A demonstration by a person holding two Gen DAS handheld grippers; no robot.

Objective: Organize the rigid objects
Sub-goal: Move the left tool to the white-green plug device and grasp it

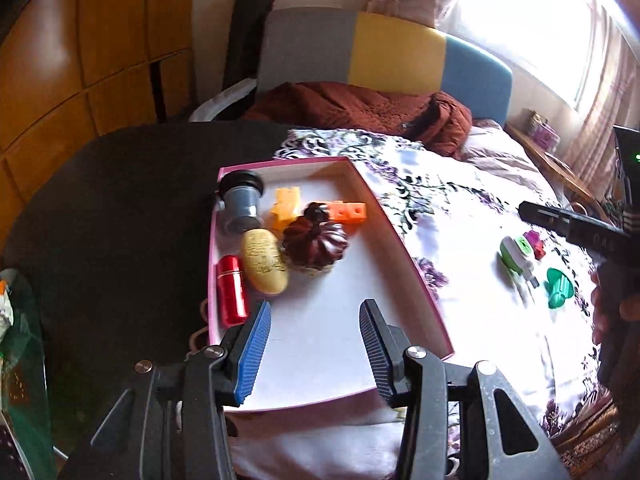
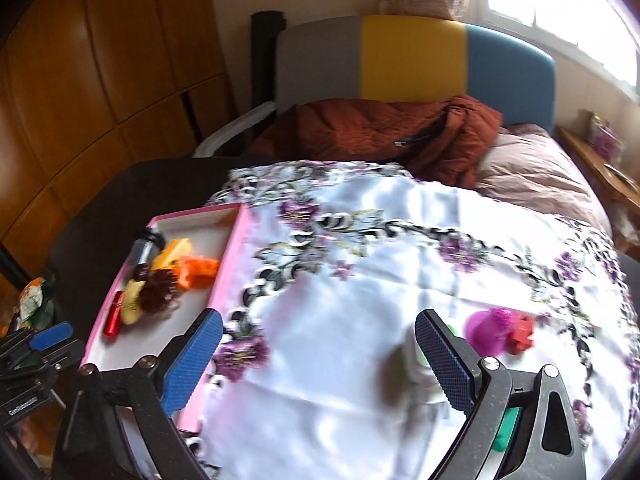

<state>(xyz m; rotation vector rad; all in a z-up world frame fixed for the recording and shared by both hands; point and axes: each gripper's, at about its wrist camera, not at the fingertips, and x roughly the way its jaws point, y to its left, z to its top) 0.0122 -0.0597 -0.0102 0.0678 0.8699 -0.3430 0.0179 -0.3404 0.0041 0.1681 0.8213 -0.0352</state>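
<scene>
Left hand-held gripper: jaws part-spread with nothing between them, hovering over the bare near end of the pink box's white floor.
Right hand-held gripper: jaws spread wide, nothing pinched, only the floral cloth between the blue pads; the view is blurred.
Pink box: shallow, open, lying on the bed where the floral cloth meets a dark cover; seen from the right wrist it sits at about 9 o'clock.
In the box, far end: a grey and black cylinder at 11 o'clock, a yellow piece just beside it, an orange block at 1 o'clock.
In the box, middle: a dark red ribbed pumpkin shape touching a yellow oval; a red cylinder lies along the left wall, just beside the oval.
Loose on the cloth: a white and green item, a small magenta item and a green item, grouped at 3 o'clock of the box, well apart from it.
Right wrist view of them: the magenta item and a red piece lie just beyond the right pad; the white and green one is blurred behind that pad.
Background: a rust-red quilt heaped against a grey, yellow and blue headboard.
</scene>
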